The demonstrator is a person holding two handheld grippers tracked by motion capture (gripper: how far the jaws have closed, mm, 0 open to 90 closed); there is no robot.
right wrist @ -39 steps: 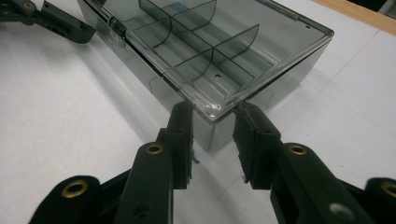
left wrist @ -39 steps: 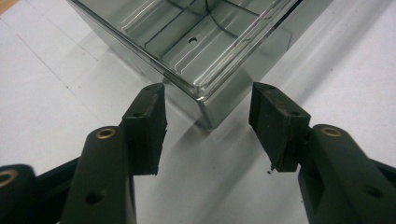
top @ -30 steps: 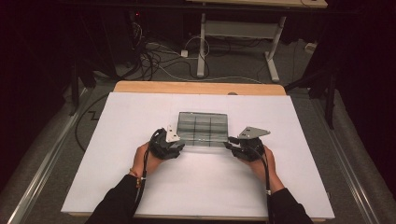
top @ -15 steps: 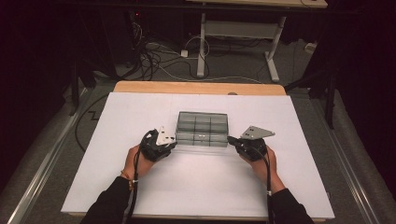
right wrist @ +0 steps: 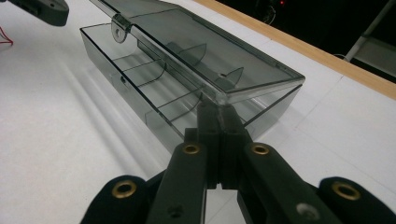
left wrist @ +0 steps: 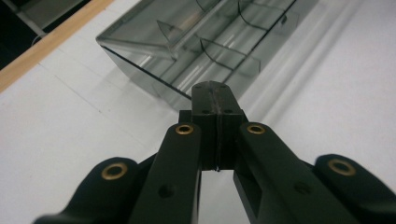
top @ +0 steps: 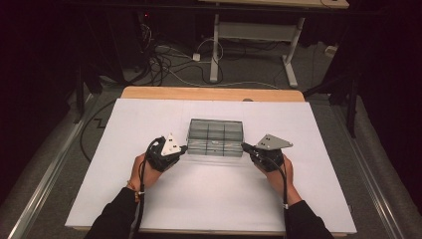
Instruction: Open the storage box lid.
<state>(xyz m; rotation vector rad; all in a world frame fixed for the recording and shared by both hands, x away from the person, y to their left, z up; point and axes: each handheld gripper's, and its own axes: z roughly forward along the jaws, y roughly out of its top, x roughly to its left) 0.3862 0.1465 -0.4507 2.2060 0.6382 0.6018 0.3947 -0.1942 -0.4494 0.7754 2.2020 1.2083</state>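
Flanking a clear plastic box (top: 216,137), the two claws sit at its near corners, each with its jaws pressed together and nothing between them. The left claw (top: 182,148) has just been closing; in the left gripper view its tips (left wrist: 213,93) rest against or just short of the box's near wall (left wrist: 154,79), and contact cannot be told. The right claw (top: 245,146) lies at the opposite end; in the right gripper view its tips (right wrist: 219,114) sit just under the overhanging lip of the lid (right wrist: 205,51), which stands slightly ajar above the divided tray.

Likely risk: a closed tip levering upward may slip off the thin lip, or shove the light box across the smooth white sheet (top: 209,199), since nothing pins it. Pushing from one end alone would spin it.

Open room is wide on every side of both claws; the wooden table edge (top: 209,93) lies well beyond the box.
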